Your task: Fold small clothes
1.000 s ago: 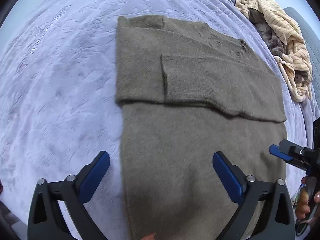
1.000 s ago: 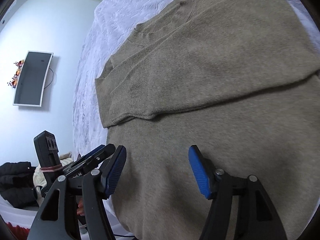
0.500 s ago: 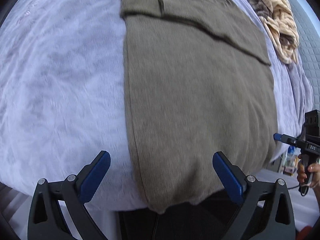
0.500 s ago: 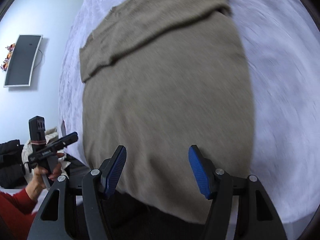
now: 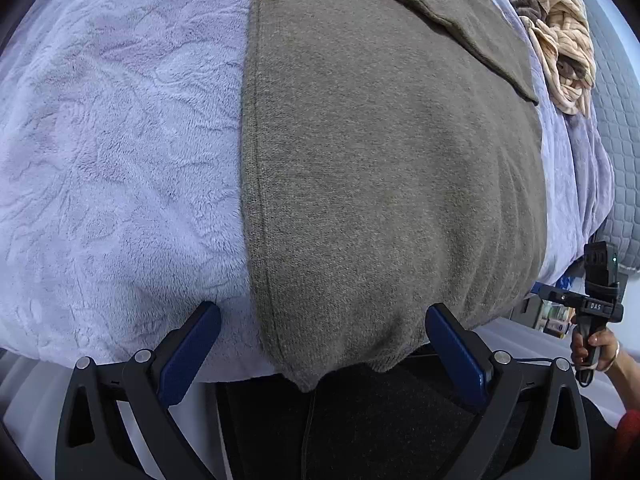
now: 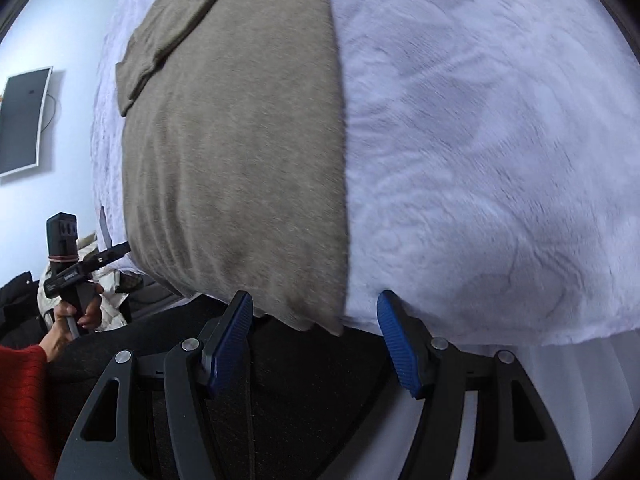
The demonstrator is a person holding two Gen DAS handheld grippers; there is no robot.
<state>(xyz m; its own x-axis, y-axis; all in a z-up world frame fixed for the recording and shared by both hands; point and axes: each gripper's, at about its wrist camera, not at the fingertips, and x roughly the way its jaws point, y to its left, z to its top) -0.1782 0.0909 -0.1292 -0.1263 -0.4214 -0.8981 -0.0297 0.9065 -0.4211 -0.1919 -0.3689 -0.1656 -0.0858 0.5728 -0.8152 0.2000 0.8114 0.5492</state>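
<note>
An olive-brown knit sweater lies flat on a pale lilac plush blanket, its sleeves folded across the chest at the far end. Its bottom hem hangs a little over the near edge of the bed. My left gripper hovers open over the hem's left corner, blue pads wide apart and nothing between them. In the right wrist view the same sweater fills the left half. My right gripper stands open just in front of the hem's right corner, pads clear of the cloth.
A tan striped garment is heaped at the far right by a grey quilted headboard. A dark-clad lap fills the space below the bed edge. A wall-mounted screen hangs at left; a red sleeve shows.
Both grippers have drawn back from over the sweater's body to its bottom hem at the bed's near edge and tilted further down. Their jaws stay open as before.
</note>
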